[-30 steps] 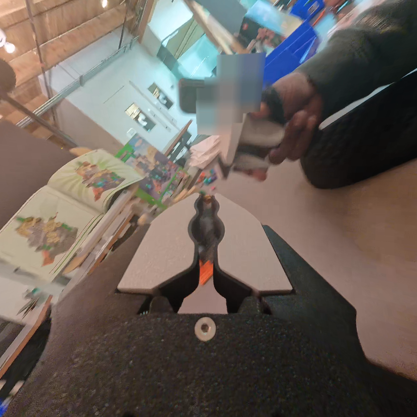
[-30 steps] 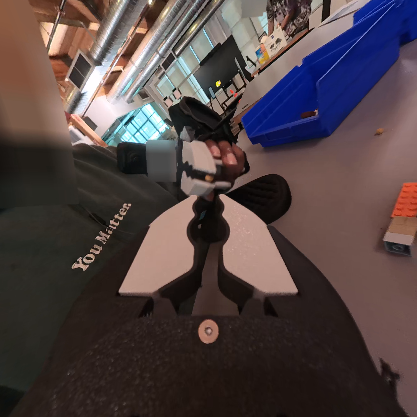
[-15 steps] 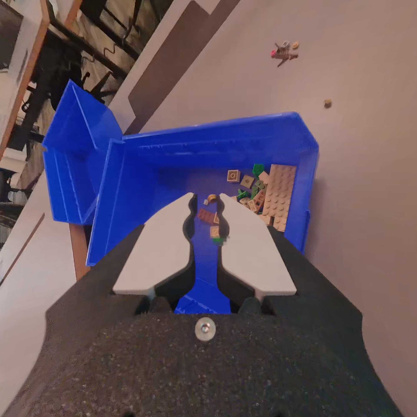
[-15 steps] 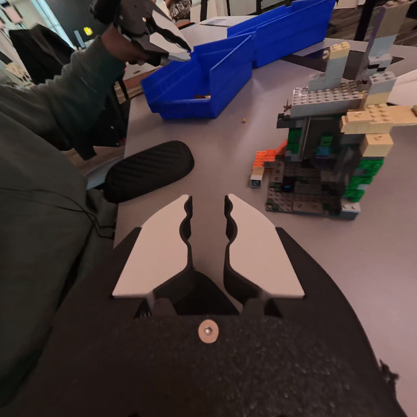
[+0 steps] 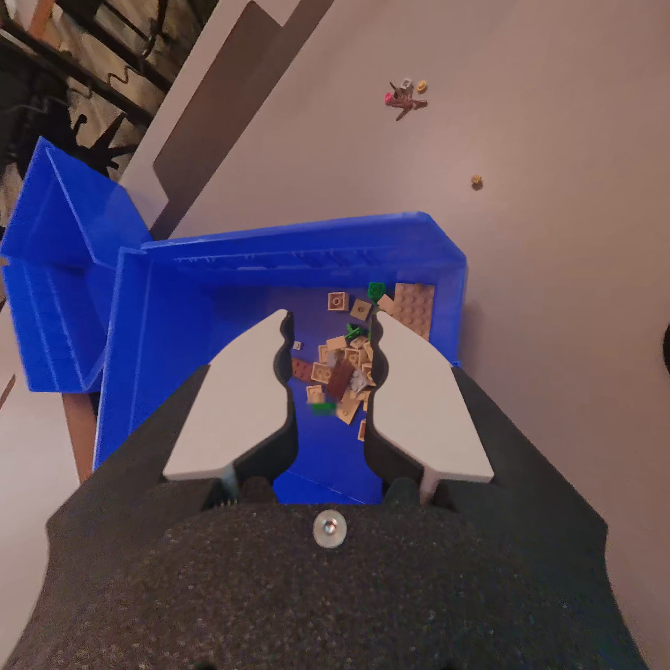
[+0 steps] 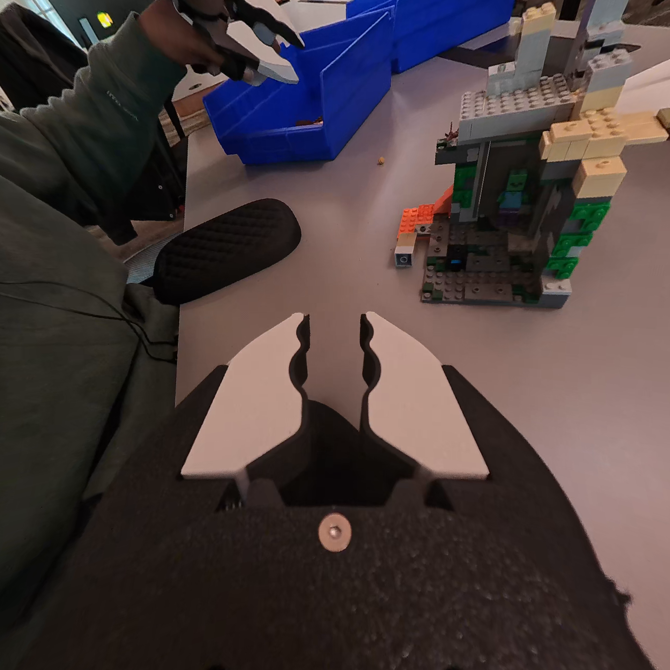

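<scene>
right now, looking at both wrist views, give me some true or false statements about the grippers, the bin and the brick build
1. The left gripper is open above the blue bin. True.
2. The bin is empty. False: loose bricks lie in it, tan, green and brown.
3. The right gripper holds a brick. False: it is open, with only bare table between its fingers.
4. The brick build stands on the table, to the right in the right wrist view. True.
5. An orange piece sits at the build's left side. True.
</scene>
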Demonstrator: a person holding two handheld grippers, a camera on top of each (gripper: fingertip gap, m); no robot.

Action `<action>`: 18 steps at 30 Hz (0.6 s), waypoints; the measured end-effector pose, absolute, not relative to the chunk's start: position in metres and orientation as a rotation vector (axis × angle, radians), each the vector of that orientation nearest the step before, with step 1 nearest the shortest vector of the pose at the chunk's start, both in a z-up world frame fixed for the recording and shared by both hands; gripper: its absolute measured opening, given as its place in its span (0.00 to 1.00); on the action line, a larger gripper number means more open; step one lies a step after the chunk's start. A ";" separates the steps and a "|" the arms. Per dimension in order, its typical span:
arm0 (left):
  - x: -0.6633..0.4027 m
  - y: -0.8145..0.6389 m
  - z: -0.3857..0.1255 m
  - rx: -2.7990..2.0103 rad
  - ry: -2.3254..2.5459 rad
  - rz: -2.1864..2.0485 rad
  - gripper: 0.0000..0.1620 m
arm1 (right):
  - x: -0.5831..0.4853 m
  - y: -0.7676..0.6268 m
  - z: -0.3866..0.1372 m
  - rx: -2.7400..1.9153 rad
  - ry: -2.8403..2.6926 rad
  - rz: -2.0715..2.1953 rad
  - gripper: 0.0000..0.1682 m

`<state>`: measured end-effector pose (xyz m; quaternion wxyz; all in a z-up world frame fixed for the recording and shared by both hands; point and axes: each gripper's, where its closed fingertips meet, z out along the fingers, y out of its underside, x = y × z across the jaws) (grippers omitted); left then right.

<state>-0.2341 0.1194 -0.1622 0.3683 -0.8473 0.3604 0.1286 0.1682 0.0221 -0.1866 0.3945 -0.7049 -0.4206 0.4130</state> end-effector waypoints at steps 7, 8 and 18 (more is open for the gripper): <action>-0.199 0.111 -0.150 -2.019 0.953 0.214 0.14 | 0.167 0.023 -0.196 -1.801 -1.046 1.080 0.15; -0.186 0.108 -0.152 -1.993 0.975 0.181 0.12 | 0.166 0.024 -0.197 -1.802 -1.051 1.074 0.14; -0.105 0.124 -0.215 -2.077 1.170 0.115 0.12 | 0.160 0.024 -0.204 -1.814 -1.118 0.972 0.14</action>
